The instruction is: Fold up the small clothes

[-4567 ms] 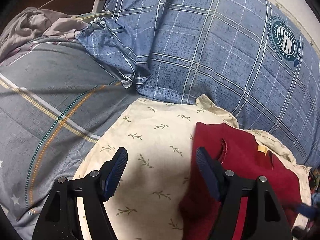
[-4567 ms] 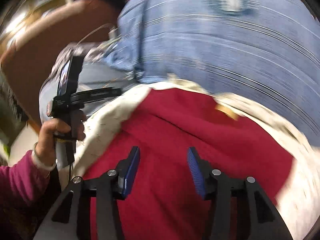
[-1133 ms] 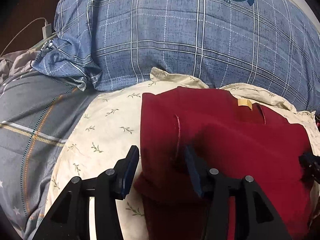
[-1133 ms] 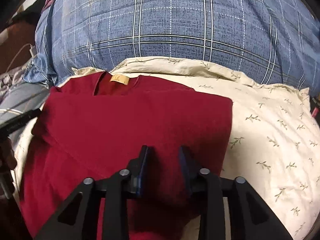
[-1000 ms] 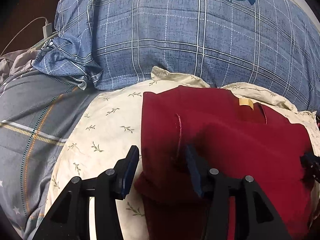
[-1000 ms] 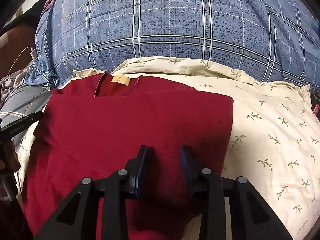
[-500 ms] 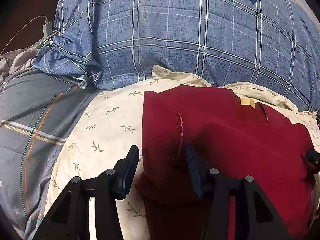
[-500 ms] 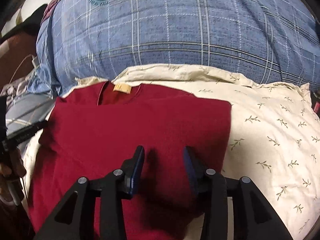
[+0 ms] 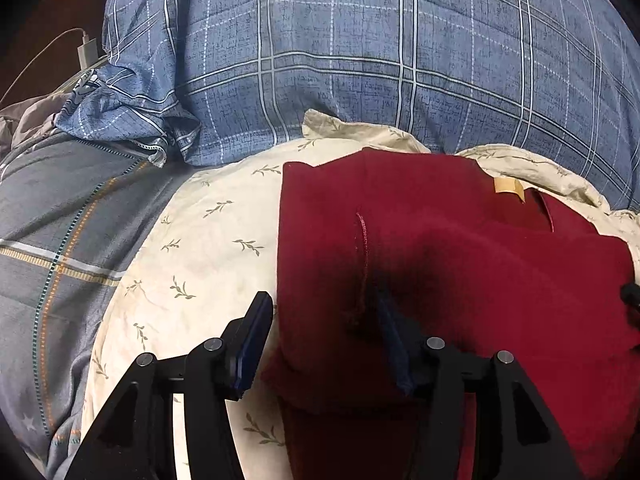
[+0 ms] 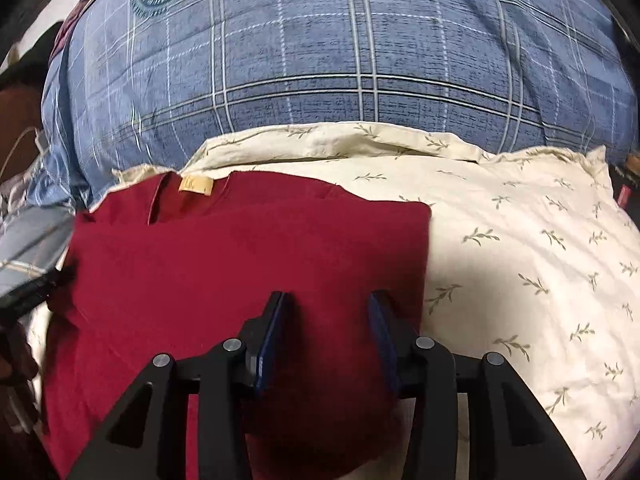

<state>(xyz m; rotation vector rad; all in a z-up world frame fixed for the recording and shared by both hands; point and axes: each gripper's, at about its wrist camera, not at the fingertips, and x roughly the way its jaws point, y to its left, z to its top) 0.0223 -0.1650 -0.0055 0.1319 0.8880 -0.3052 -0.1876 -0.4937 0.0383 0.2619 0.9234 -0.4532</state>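
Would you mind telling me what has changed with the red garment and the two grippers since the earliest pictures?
The red garment now lies folded into a neater rectangle on the cream pillow. The left gripper has just been opening, with the garment's left edge between its jaws. The right gripper has also been opening, over the garment's right part. The blue plaid pillow stayed put.

You get two dim, warm-lit fisheye views, edges bowed and black at the corners. Dark shadow pools on the red garment (image 9: 460,264) toward 6 o'clock. The right view looks slightly soft.
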